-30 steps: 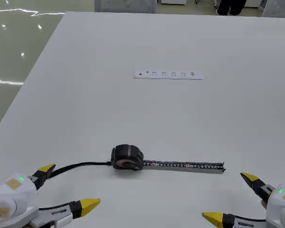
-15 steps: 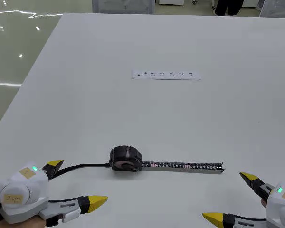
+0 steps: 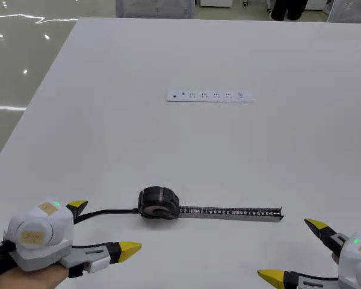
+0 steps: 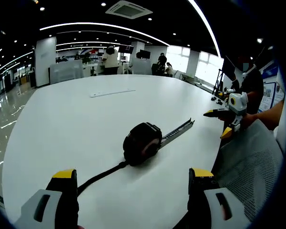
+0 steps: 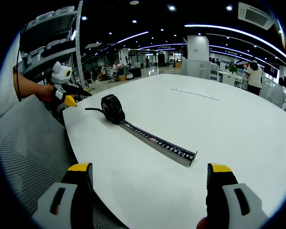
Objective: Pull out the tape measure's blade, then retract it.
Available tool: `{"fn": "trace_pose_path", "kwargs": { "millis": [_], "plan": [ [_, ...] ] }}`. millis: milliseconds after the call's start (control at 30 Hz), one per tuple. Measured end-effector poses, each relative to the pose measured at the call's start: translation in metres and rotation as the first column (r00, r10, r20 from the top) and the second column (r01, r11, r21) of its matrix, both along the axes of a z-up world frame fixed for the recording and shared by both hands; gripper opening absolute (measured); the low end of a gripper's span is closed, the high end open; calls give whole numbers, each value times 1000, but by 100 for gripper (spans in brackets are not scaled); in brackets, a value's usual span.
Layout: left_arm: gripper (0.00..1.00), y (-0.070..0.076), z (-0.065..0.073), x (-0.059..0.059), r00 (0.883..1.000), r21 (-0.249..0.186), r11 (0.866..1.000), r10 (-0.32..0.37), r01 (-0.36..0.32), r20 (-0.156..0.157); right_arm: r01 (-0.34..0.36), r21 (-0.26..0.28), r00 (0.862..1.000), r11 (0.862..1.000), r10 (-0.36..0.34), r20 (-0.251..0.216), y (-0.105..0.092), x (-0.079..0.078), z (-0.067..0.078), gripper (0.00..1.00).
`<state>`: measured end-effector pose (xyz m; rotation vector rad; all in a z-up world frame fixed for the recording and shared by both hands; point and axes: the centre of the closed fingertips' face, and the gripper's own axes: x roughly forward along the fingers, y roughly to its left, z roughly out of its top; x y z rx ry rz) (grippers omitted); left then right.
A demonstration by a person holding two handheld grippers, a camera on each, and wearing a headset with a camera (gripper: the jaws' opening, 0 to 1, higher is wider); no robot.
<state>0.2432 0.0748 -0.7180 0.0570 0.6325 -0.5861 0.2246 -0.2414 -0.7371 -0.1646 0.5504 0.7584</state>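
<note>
My jaws are wide open and empty: the left gripper (image 3: pixel 105 227) faces the tape measure (image 3: pixel 159 203) near the front of the desk (image 3: pixel 168 138), and the right gripper (image 3: pixel 292 251) hangs near the tip of the blade (image 3: pixel 234 212). Freed carelessly, the blade could whip back and skid the case, I judge. Its long axis runs left-right, tip toward my right.

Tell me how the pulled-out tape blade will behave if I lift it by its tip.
The blade is thin and lies flat on the table, so it will probably flex or buckle rather than stay rigid. Its chunky case looks heavier, so that end likely won't lift with it.
</note>
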Motion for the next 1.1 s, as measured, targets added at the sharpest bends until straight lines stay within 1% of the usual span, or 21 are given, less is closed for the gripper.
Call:
{"fn": "trace_pose_path", "kwargs": {
  "millis": [100,167,200,367,500,533,633,767,833,1000,1067,1100],
  "plan": [
    [93,-4,-2,2,1000,9,1000,-11,11,-7,1,1,1000,1000,-1,1,0,0,1,95],
    [93,-8,-1,3,1000,7,1000,-19,19,-5,0,-1,1000,1000,0,0,0,1,0,95],
    [93,-9,-2,4,1000,6,1000,-26,26,-14,-3,-4,1000,1000,3,-1,0,0,0,95],
    [93,-17,-4,6,998,6,999,-45,45,-32,-5,-2,1000,1000,5,0,1,0,0,95],
    [93,-23,-3,9,998,7,998,-55,55,-42,-8,-1,1000,1000,8,-1,2,0,0,96],
    [93,-26,-2,9,997,8,998,-64,64,-50,-7,-1,1000,1000,7,-2,2,0,0,96],
    [93,-32,3,13,997,4,998,-67,67,-42,-7,1,1000,1000,7,2,2,1,1,96],
    [91,-40,5,18,997,-3,998,-68,68,-46,-5,3,1000,1000,5,6,1,2,2,95],
    [91,-45,4,20,996,-1,998,-68,68,-50,-4,3,1000,1000,4,7,1,2,2,95],
    [89,-58,3,24,996,-15,997,-71,70,-63,1,4,1000,1000,-1,8,-2,2,3,95],
    [88,-62,1,25,995,-6,997,-74,74,-62,3,4,1000,1000,-3,8,-2,3,3,95],
    [88,-64,1,26,995,-10,997,-73,72,-63,3,4,1000,1000,-3,9,-3,3,3,95]
  ]
}}
